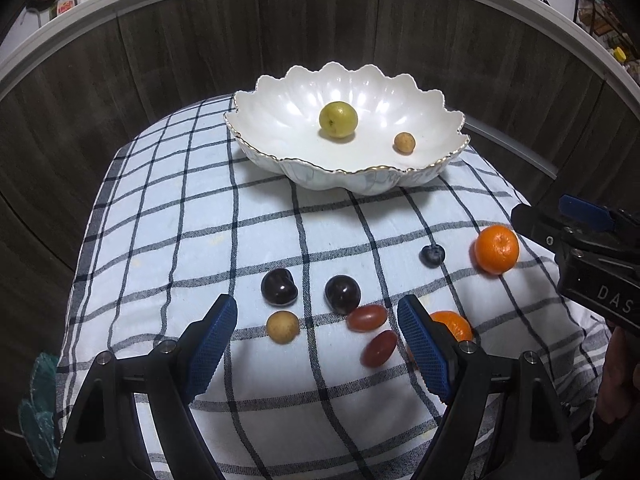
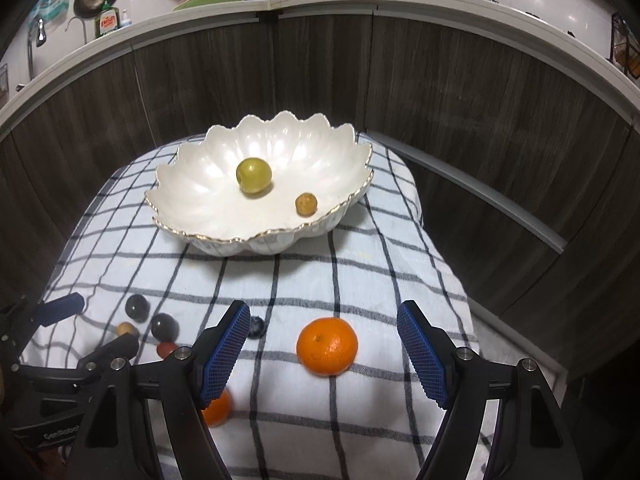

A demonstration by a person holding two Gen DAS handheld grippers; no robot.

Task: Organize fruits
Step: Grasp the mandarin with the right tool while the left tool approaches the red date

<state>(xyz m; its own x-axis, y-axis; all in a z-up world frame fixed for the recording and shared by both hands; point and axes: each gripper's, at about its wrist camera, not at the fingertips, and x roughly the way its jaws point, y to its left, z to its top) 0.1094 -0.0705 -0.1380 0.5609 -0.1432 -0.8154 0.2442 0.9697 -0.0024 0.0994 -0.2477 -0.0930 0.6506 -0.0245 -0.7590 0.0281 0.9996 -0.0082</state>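
Observation:
A white scalloped bowl [image 1: 260, 152] [image 2: 176, 224] stands at the far end of the checked cloth [image 1: 168, 208] and holds a green fruit [image 1: 338, 119] and a small brown one [image 1: 404, 143]. My left gripper [image 1: 317, 308] hangs open above two dark cherries [image 1: 279, 287], a longan [image 1: 283, 327] and two red grapes [image 1: 367, 318]. A blueberry [image 1: 432, 256] and an orange [image 1: 497, 249] lie to the right. A second orange [image 1: 454, 326] is half hidden behind its right finger. My right gripper [image 2: 323, 314] is open, with the orange [image 2: 327, 346] lying on the cloth between its fingers, untouched.
Dark wood cabinet fronts [image 2: 440, 100] curve round behind the cloth-covered surface, under a white counter edge [image 2: 360, 4] with dishes and a soap bottle [image 2: 107, 20]. The cloth drops off at its left and right sides. A green item [image 1: 40, 400] sits at the left edge.

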